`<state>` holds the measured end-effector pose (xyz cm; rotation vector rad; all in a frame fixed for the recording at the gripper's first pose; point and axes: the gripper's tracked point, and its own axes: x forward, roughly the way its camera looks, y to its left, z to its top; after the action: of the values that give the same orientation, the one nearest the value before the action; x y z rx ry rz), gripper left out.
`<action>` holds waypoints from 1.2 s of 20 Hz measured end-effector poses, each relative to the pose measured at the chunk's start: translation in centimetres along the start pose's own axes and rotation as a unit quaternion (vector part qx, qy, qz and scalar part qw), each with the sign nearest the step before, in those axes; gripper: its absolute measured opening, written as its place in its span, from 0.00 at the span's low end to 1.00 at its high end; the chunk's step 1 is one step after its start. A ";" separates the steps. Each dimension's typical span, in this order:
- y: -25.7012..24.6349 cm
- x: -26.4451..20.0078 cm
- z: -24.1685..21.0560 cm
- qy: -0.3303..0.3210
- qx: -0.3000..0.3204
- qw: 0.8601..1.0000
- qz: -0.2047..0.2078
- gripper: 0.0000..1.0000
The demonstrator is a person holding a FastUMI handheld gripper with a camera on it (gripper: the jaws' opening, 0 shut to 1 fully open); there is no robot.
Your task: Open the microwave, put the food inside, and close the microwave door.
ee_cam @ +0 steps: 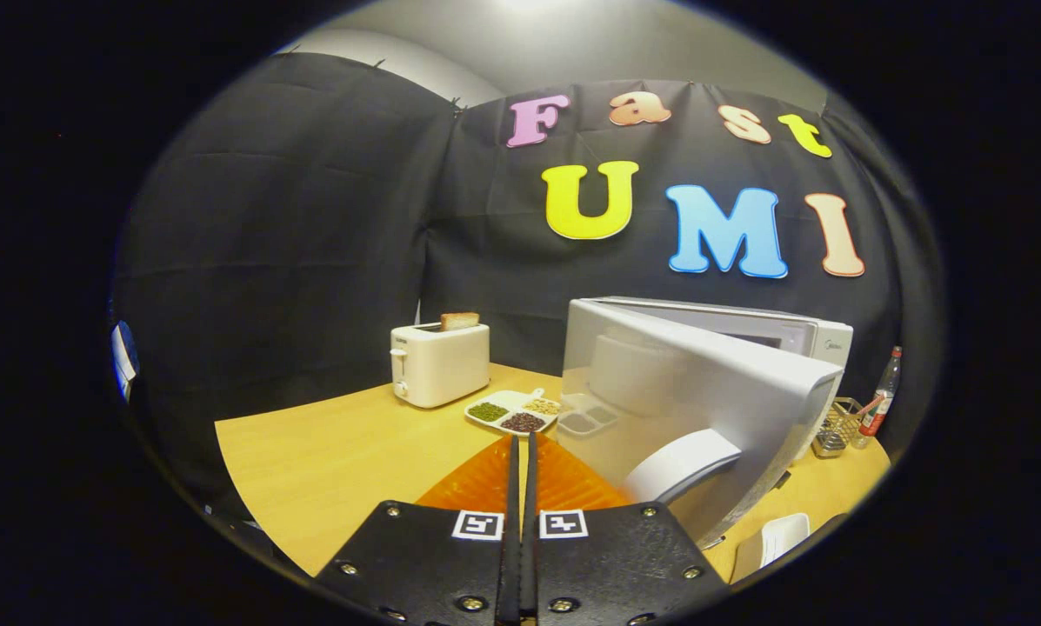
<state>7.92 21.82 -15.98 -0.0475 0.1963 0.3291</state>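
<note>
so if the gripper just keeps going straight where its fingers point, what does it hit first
Probably the orange plate just beneath the shut fingers of the gripper. If it clears that, the divided dish of beans and grains comes next. Depth is hard to judge here.

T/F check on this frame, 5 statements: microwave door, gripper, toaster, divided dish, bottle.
1. The microwave door is swung open. True.
2. The gripper has its fingers spread wide apart. False: the fingers are closed together with only a thin slit between them, over an orange plate.
3. A slice of toast sticks out of the white toaster. True.
4. The divided dish of beans and grains sits inside the microwave. False: it rests on the wooden table, between the toaster and the open door.
5. A bottle stands beyond the microwave, beside a wire basket. True.
</note>
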 end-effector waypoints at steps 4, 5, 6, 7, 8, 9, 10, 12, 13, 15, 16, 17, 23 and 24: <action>-5.9 0.3 -0.1 0.001 -0.011 0.998 -0.055 0.01; -7.4 0.4 0.0 0.001 -0.015 0.997 -0.069 0.01; -8.8 0.6 0.0 0.000 -0.019 0.996 -0.084 0.01; -10.2 0.8 0.0 0.003 -0.025 0.995 -0.097 0.01; -11.3 1.1 -0.1 0.006 -0.024 0.994 -0.108 0.01; -12.4 1.5 -0.2 0.010 -0.020 0.993 -0.116 0.01; -13.4 1.9 -0.7 0.020 -0.012 0.992 -0.123 0.01; -15.8 2.5 -1.1 0.032 0.009 0.989 -0.141 0.01; -16.9 2.9 -1.1 0.035 0.016 0.988 -0.152 0.01; -19.1 4.0 -0.9 0.032 0.016 0.984 -0.175 0.01; -20.1 4.5 -0.9 0.030 0.013 0.982 -0.187 0.01; -21.0 4.8 -0.9 0.027 0.010 0.980 -0.197 0.01; -24.3 7.4 -0.4 0.015 -0.022 0.971 -0.237 0.01; -24.8 8.1 -0.4 0.018 -0.034 0.969 -0.243 0.01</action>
<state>23.45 0.90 -17.59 -0.1666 0.2023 -0.1541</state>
